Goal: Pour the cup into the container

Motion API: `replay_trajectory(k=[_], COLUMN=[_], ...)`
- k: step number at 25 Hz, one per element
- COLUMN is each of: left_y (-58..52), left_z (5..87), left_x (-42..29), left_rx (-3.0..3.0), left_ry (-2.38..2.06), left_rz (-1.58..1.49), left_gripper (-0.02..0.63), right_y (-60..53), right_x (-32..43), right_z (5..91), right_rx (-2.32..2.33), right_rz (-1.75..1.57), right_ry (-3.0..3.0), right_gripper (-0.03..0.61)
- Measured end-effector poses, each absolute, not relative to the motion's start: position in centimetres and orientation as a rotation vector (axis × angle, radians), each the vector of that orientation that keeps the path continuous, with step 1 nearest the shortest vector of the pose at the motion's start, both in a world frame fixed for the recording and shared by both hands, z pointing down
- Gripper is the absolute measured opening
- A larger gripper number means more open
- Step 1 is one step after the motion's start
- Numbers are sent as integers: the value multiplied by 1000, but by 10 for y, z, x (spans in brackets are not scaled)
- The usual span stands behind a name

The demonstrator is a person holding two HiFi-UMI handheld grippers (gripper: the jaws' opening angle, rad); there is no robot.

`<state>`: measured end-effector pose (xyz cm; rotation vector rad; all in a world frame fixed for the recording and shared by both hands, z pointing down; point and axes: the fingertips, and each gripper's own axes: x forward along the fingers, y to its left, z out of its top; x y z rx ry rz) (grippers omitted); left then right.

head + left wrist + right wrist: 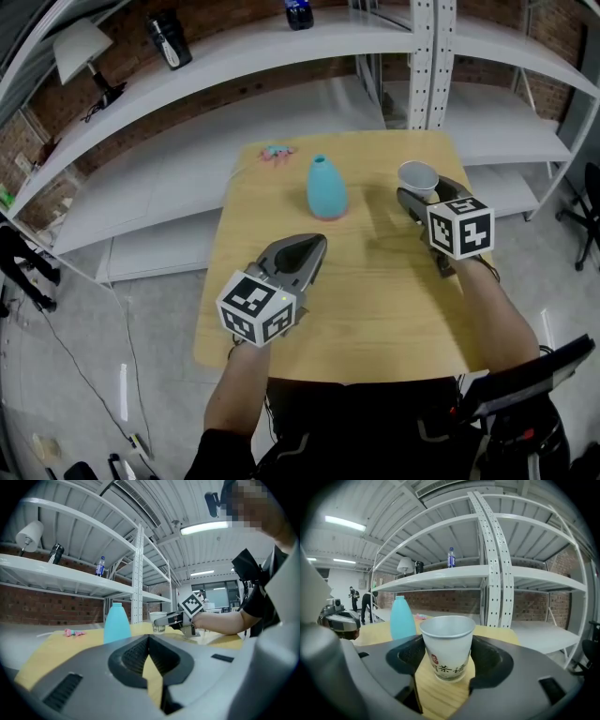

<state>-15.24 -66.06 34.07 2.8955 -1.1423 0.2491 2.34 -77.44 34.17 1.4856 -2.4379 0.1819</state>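
Observation:
A white paper cup point(417, 176) point(446, 646) with printed characters stands upright on the wooden table point(356, 300), right of centre. My right gripper point(424, 189) point(446, 643) is open around it, one jaw on each side and close to its wall; I see no squeeze on the cup. The container, a light-blue bottle-shaped vase point(326, 187) point(116, 622) point(402, 617), stands upright to the left of the cup. My left gripper point(314, 246) point(149, 639) hovers low over the table in front of the vase, jaws shut and holding nothing. The cup's contents are hidden.
A small pink object point(277, 153) point(75, 632) lies near the table's far edge, left of the vase. White metal shelving with an upright post point(427, 56) stands behind the table, with a dark bottle point(299, 13) on it. The table's edges are close on either side.

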Motion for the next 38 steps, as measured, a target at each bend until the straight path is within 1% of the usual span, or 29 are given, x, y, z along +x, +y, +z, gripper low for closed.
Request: replay_trajectory(k=[8, 19, 38], left_y=[-661, -660, -655], left_z=[345, 346, 346], left_x=[-159, -166, -164], left_rx=[2882, 2870, 2881], left_ry=[-1132, -1102, -1094], left_rz=[224, 197, 196], left_gripper=[-2, -2, -2], right_y=[-772, -779, -794], right_x=[-8, -52, -97], right_z=[304, 265, 248], right_rx=[1340, 1194, 1034], right_rz=[-113, -335, -791], right_ry=[-2392, -2330, -1945], right_gripper=[307, 307, 307])
